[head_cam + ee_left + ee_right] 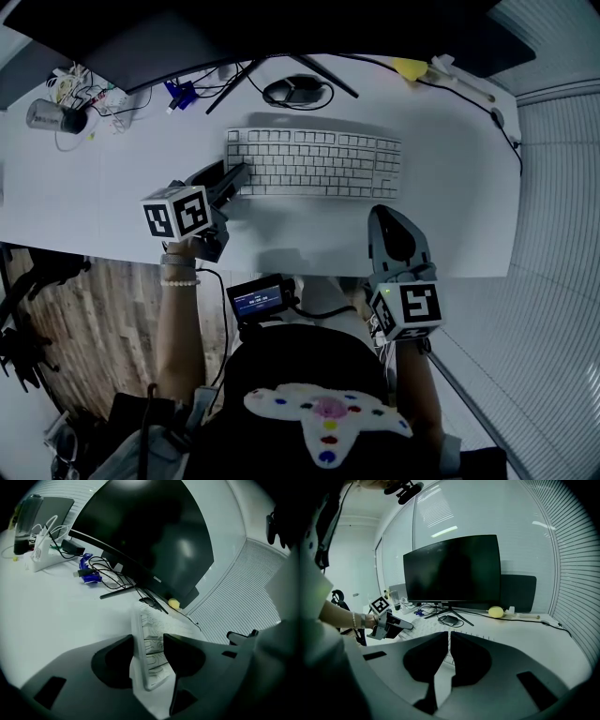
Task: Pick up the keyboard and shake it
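A white keyboard (314, 162) lies flat on the white desk (94, 202) in front of the monitor. My left gripper (236, 178) is at the keyboard's left end. In the left gripper view the keyboard (149, 656) end sits between the jaws of the left gripper (147, 645), which press on it from both sides. My right gripper (390, 217) hovers just in front of the keyboard's right front corner, touching nothing. In the right gripper view the right gripper (449, 638) has its jaws nearly together with nothing between them, and the keyboard (419, 626) lies beyond.
A dark monitor (281, 28) on a stand fills the desk's back, with a black device (298, 91) by the stand. Cables and a power strip (94, 98) plus a cup (52, 115) sit back left. A yellow object (410, 67) lies back right.
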